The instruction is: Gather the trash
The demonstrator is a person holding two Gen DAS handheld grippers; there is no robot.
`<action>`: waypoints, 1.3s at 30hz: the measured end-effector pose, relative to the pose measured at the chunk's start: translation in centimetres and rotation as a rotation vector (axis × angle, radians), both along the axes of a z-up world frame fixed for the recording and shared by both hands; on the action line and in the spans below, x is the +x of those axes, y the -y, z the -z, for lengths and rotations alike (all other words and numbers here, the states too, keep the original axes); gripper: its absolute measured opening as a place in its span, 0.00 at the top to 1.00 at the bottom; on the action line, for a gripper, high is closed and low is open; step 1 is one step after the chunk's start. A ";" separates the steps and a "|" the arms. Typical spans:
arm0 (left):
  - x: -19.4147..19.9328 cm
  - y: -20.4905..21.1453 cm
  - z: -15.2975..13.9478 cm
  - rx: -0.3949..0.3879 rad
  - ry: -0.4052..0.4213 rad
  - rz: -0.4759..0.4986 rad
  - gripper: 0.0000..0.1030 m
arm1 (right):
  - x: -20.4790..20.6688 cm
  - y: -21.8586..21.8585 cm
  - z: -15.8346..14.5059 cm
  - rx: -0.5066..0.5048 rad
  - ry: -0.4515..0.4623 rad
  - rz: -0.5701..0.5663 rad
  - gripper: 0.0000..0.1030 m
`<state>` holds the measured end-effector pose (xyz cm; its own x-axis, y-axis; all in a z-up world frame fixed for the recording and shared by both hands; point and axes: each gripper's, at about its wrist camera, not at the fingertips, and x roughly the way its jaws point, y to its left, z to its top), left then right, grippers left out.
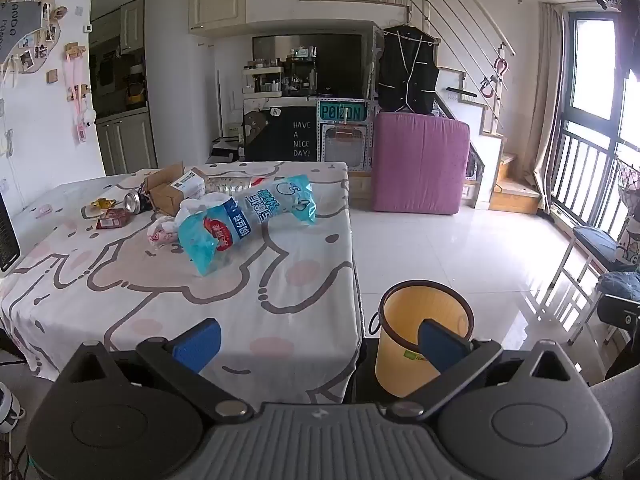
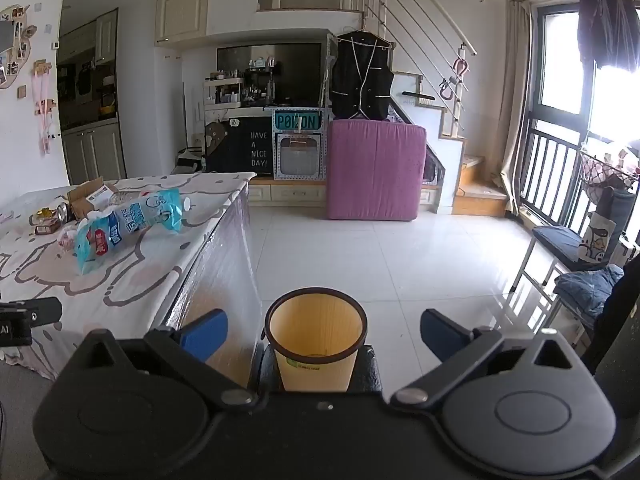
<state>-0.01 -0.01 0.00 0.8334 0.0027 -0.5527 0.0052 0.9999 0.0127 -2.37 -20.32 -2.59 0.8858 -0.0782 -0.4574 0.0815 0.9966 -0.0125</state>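
Trash lies on the table with the cartoon cloth (image 1: 280,312) (image 2: 132,292): a crumpled blue and white plastic wrapper (image 1: 244,220) (image 2: 128,224), a torn cardboard box (image 1: 172,190) (image 2: 86,196), a metal can (image 1: 134,203) (image 2: 63,211), a small red pack (image 1: 112,218), crumpled paper (image 1: 162,234). A yellow bin (image 1: 424,332) (image 2: 318,340) stands on the floor beside the table's corner. My left gripper (image 1: 320,344) is open over the table's near edge, holding nothing. My right gripper (image 2: 324,334) is open above the bin, also holding nothing.
Pale floor tiles (image 2: 400,248) stretch to a purple mattress (image 1: 420,164) (image 2: 374,168) standing against a cabinet. Chairs with dark cushions (image 2: 572,248) stand by the railed window at right. The left gripper's body (image 2: 24,320) shows at the left edge of the right wrist view.
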 end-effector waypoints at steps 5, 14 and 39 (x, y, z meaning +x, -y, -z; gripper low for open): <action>0.0 0.0 0.0 0.001 -0.001 0.000 0.00 | 0.0 0.0 0.0 -0.001 0.004 0.000 0.00; 0.1 0.1 0.0 -0.001 -0.003 -0.001 0.00 | 0.0 0.1 0.0 0.001 0.005 0.004 0.00; 0.0 0.0 0.0 -0.002 -0.002 0.001 0.00 | 0.1 0.5 0.0 0.003 -0.001 0.009 0.00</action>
